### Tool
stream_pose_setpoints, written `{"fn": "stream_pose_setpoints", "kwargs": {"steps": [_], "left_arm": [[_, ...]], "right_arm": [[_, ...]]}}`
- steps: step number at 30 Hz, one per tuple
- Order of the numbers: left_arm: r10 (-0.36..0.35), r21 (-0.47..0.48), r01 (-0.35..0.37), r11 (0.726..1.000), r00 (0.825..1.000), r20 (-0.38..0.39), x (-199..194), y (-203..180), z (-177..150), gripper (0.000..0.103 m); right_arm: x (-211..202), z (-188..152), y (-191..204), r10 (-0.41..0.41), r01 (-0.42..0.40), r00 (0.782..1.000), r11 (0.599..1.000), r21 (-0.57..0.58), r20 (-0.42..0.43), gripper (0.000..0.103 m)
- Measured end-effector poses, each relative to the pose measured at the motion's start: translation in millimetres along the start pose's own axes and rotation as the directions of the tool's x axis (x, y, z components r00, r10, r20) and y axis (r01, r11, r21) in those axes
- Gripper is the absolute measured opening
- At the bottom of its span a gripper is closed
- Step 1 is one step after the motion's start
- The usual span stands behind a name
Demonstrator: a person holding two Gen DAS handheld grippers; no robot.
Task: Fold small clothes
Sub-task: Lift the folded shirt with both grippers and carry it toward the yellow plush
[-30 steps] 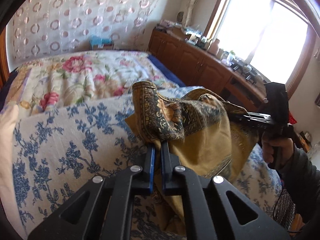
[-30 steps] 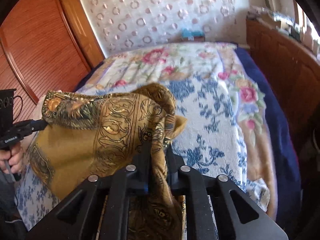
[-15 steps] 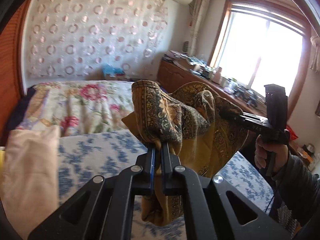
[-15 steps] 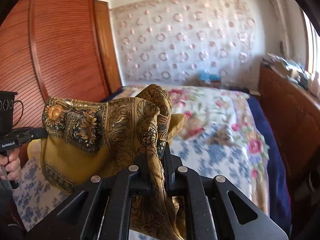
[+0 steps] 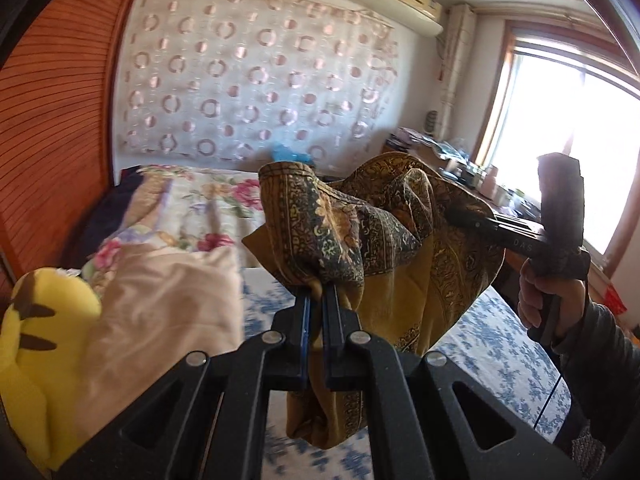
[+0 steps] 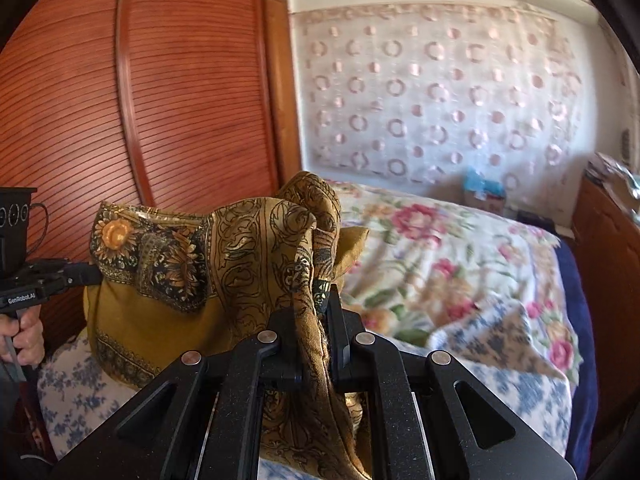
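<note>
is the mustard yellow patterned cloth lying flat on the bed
No, the mustard yellow patterned cloth hangs bunched in the air, pinched by both the left gripper and right gripper.

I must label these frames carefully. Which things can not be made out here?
- Cloth lower edge: left wrist view, hidden behind the left hand-held gripper.
- Cloth's full shape: both views, bunched between the grippers.
- Right hand-held gripper pads: right wrist view, cloth covers them.
- Yellow toy: left view, cut by the edge.

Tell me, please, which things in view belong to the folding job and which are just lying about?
Part of the job:
- mustard patterned cloth
- left hand-held gripper, shut on it
- right hand-held gripper, shut on it
- blue floral bedspread, the work surface

Just lying about:
- yellow plush toy
- pink blanket
- blue bag
</note>
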State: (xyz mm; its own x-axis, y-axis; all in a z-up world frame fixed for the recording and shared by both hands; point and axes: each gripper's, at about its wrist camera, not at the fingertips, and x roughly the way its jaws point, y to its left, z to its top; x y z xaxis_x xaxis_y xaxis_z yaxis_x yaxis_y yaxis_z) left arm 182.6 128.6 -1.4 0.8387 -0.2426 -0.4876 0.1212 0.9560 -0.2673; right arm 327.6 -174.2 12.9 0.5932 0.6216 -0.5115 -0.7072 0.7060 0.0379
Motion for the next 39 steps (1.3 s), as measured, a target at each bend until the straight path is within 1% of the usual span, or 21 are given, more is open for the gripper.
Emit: {"fn": "stream_pose_setpoints", "kwargs": {"steps": [4, 8, 11, 13, 15, 18, 21, 24, 27, 29, 31, 32, 33, 34, 35, 36, 38, 39], "left_arm": [[0.034, -0.042, -0.033, 0.999, 0.999, 0.025, -15.6, 24.4, -9.3, 0.001], [0.091, -0.096, -0.086, 0.992, 0.995, 0.043, -26.6, 49.7, -25.4, 0.001], [0.131, -0.152, -0.122, 0.981, 0.990, 0.052, -35.0, 69.8, -39.3, 0.001], [0.150, -0.178, -0.139, 0.974, 0.987, 0.051, -40.1, 77.7, -47.3, 0.001], [0.179, -0.188, -0.170, 0.967, 0.983, 0.033, -45.1, 85.8, -57.6, 0.001], [0.214, -0.209, -0.212, 0.955, 0.977, -0.014, -46.1, 98.8, -75.8, 0.001], [0.244, -0.243, -0.245, 0.939, 0.969, -0.033, -48.3, 108.2, -94.7, 0.001], [0.260, -0.264, -0.262, 0.928, 0.965, -0.043, -52.8, 109.5, -104.1, 0.001], [0.284, -0.253, -0.294, 0.921, 0.956, -0.079, -49.6, 115.2, -112.8, 0.001], [0.294, -0.256, -0.312, 0.915, 0.950, -0.107, -44.1, 118.5, -114.4, 0.001], [0.298, -0.257, -0.321, 0.912, 0.946, -0.123, -40.8, 119.3, -117.4, 0.001], [0.301, -0.252, -0.323, 0.912, 0.946, -0.123, -40.5, 118.2, -118.0, 0.001], [0.310, -0.243, -0.332, 0.911, 0.943, -0.125, -40.1, 116.9, -118.8, 0.001], [0.313, -0.237, -0.335, 0.912, 0.941, -0.126, -40.1, 116.1, -118.9, 0.001], [0.317, -0.231, -0.338, 0.912, 0.940, -0.126, -39.5, 115.3, -119.9, 0.001], [0.318, -0.231, -0.340, 0.912, 0.940, -0.127, -39.5, 114.9, -120.0, 0.002], [0.316, -0.236, -0.339, 0.911, 0.940, -0.131, -38.6, 116.4, -122.1, 0.002], [0.317, -0.238, -0.341, 0.909, 0.939, -0.131, -38.5, 117.4, -122.7, 0.002]], "right_arm": [[25.4, 18.3, 25.5, 0.032, -0.032, 0.999, 0.998, -0.053, -0.006, 0.006], [50.6, 38.5, 51.8, 0.069, -0.070, 0.998, 0.991, -0.111, -0.012, 0.006], [71.5, 50.9, 77.3, 0.092, -0.095, 0.995, 0.980, -0.176, -0.026, 0.006], [92.4, 59.2, 96.9, 0.110, -0.117, 0.993, 0.966, -0.231, -0.043, 0.006], [113.9, 65.8, 112.6, 0.122, -0.135, 0.990, 0.956, -0.261, -0.065, 0.005], [150.9, 72.2, 135.3, 0.148, -0.174, 0.983, 0.945, -0.276, -0.112, 0.005], [185.3, 72.4, 166.4, 0.153, -0.191, 0.978, 0.924, -0.330, -0.139, 0.005], [215.0, 73.6, 190.1, 0.155, -0.206, 0.974, 0.909, -0.362, -0.167, 0.005], [236.3, 75.0, 201.8, 0.158, -0.221, 0.968, 0.903, -0.368, -0.194, 0.005], [255.1, 74.2, 204.8, 0.134, -0.214, 0.964, 0.906, -0.365, -0.231, 0.006], [265.7, 72.4, 200.9, 0.117, -0.197, 0.963, 0.921, -0.336, -0.244, 0.016], [266.8, 72.3, 197.4, 0.107, -0.181, 0.966, 0.929, -0.322, -0.236, 0.019], [264.8, 72.4, 192.6, 0.105, -0.171, 0.970, 0.937, -0.303, -0.221, 0.028], [261.6, 72.2, 188.1, 0.103, -0.161, 0.973, 0.942, -0.294, -0.205, 0.042], [256.2, 71.9, 183.0, 0.092, -0.142, 0.979, 0.947, -0.289, -0.181, 0.048], [252.3, 72.0, 179.3, 0.086, -0.131, 0.982, 0.950, -0.285, -0.167, 0.053], [244.1, 72.4, 168.8, 0.063, -0.099, 0.988, 0.959, -0.267, -0.141, 0.054], [239.9, 72.2, 163.4, 0.058, -0.090, 0.990, 0.963, -0.253, -0.130, 0.057]]}}
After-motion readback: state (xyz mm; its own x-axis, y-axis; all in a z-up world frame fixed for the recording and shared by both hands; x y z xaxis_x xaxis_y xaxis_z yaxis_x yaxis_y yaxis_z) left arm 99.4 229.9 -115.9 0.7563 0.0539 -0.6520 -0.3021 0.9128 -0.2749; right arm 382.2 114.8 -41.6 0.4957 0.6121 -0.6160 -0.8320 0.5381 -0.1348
